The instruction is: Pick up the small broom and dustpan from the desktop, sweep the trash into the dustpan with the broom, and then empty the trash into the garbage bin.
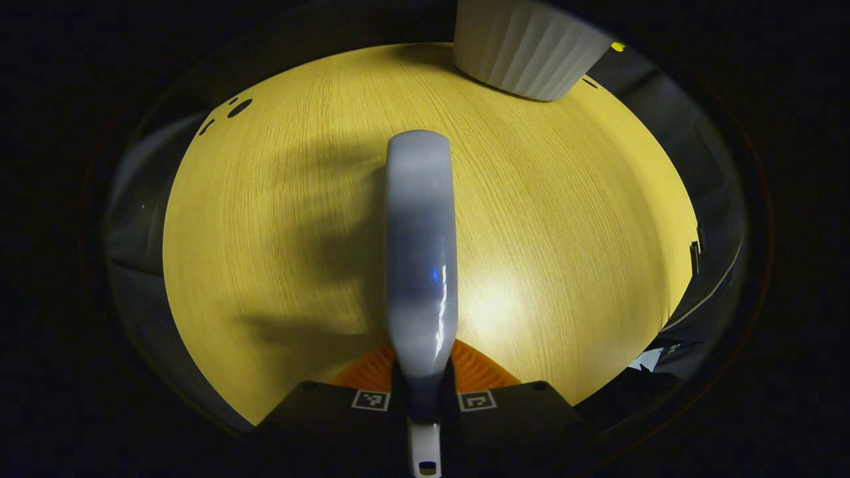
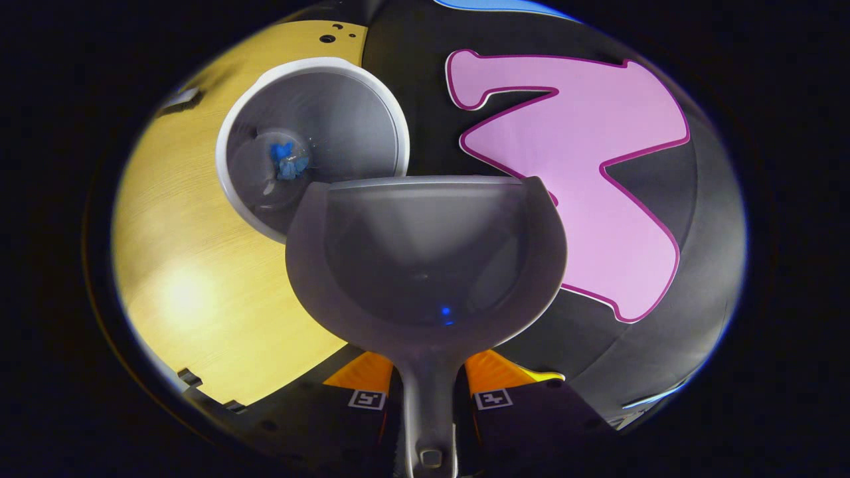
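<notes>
Right gripper fingers clamped on dustpan handle; pan looks empty, held just beside garbage bin; blue trash sits in the bin bottom; left gripper fingers clamped on what's probably the broom, over the bench; tip the pan well over the rim, check nothing clings.

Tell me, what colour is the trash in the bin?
Blue trash, best in the right gripper view.

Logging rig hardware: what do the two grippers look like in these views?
Both match: left gripper and right gripper have orange ribbed fingers on black bodies, each side carrying a small square black-and-white marker. No cables or sleeves visible.
</notes>
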`<state>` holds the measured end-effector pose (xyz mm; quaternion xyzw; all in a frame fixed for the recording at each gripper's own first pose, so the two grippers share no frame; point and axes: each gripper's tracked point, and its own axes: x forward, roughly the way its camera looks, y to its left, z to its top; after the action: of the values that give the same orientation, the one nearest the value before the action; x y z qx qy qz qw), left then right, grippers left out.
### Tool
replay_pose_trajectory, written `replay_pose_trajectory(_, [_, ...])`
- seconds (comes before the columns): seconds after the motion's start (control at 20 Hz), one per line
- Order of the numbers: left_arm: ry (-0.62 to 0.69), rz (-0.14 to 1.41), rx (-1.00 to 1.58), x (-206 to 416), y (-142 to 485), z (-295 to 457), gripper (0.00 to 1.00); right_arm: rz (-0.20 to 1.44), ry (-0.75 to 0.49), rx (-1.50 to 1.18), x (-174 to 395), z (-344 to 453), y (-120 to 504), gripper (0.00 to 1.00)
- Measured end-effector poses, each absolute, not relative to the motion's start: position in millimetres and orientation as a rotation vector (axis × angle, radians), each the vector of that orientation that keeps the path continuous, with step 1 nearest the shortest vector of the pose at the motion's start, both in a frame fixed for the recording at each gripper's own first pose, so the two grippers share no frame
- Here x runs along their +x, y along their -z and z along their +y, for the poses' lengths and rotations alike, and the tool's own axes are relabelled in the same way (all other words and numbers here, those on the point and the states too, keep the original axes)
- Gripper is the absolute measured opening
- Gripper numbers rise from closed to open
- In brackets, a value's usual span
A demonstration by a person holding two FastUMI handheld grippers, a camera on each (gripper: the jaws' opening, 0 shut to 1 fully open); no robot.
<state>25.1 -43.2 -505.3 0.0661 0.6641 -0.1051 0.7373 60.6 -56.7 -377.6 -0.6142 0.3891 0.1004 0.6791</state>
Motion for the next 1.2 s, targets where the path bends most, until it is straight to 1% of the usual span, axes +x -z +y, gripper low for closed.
replay_pose_trajectory(0.15, [0.227,1.458,0.143,25,505,-44,0.23,0.875,-0.22,-1.266,56,-54,381,0.34])
replay_pose_trajectory(0.4, [0.23,1.461,0.15,24,507,-43,0.23,0.857,-0.214,-0.945,31,-34,382,0.34])
replay_pose_trajectory(0.65, [0.23,1.465,0.154,24,506,-43,0.23,0.834,-0.204,-0.475,8,-9,380,0.34])
replay_pose_trajectory(0.8, [0.224,1.463,0.155,24,506,-43,0.23,0.804,-0.207,-0.225,-13,2,367,0.34])
replay_pose_trajectory(0.95, [0.223,1.46,0.16,24,506,-43,0.22,0.769,-0.211,-0.14,-32,4,364,0.34])
replay_pose_trajectory(1.0, [0.225,1.459,0.161,24,506,-43,0.23,0.764,-0.219,-0.131,-51,6,362,0.34])
replay_pose_trajectory(1.05, [0.224,1.459,0.161,24,507,-43,0.23,0.767,-0.233,-0.121,-72,8,362,0.34])
replay_pose_trajectory(1.2, [0.227,1.463,0.164,24,506,-43,0.23,0.816,-0.28,-0.088,-140,23,386,0.34])
